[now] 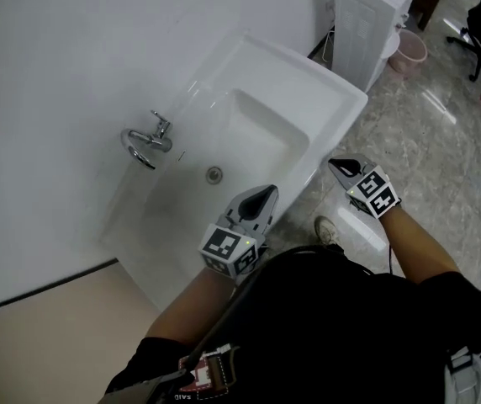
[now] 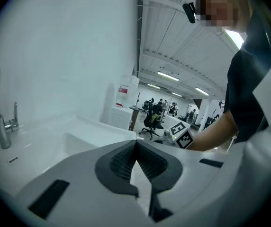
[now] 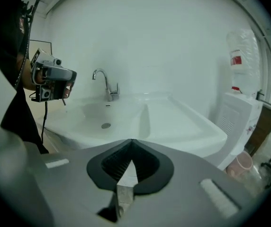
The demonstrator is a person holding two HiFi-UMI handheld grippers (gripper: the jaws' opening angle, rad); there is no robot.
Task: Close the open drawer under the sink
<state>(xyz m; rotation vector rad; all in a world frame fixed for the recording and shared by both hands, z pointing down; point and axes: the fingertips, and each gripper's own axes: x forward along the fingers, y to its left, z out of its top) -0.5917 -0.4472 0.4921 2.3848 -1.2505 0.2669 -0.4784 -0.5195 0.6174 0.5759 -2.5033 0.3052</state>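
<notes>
From where I stand, both tongs are held up at about the level of the basin's front rim, nowhere near anything that slides. The left gripper (image 1: 265, 195) hovers over the front lip of the white sink (image 1: 333, 99), pointing toward the drain (image 1: 214, 174). Its jaws are pressed together at the tips with nothing between them. The right gripper (image 1: 340, 167) sits just off the sink's front corner, over the stone floor, and it too is fully closed and empty. The chrome faucet (image 1: 150, 140) stands at the wall side, and a water dispenser (image 1: 367, 15) and a pink bin (image 1: 409, 50) stand past the far end.

The drawer itself shows in none of the views. It would lie under the basin, hidden by the rim and the person's dark-sleeved body, so I can't say whether it's open or already pushed home.

If it's open, the move calls for bringing the tongs down below the rim. Closed jaws suit it well: set the blunt tips against the drawer front, one toward each side, and push level and evenly so it doesn't skew on its runners. The person's shoe (image 1: 325, 228) near the cabinet should stay out of the drawer's path.
</notes>
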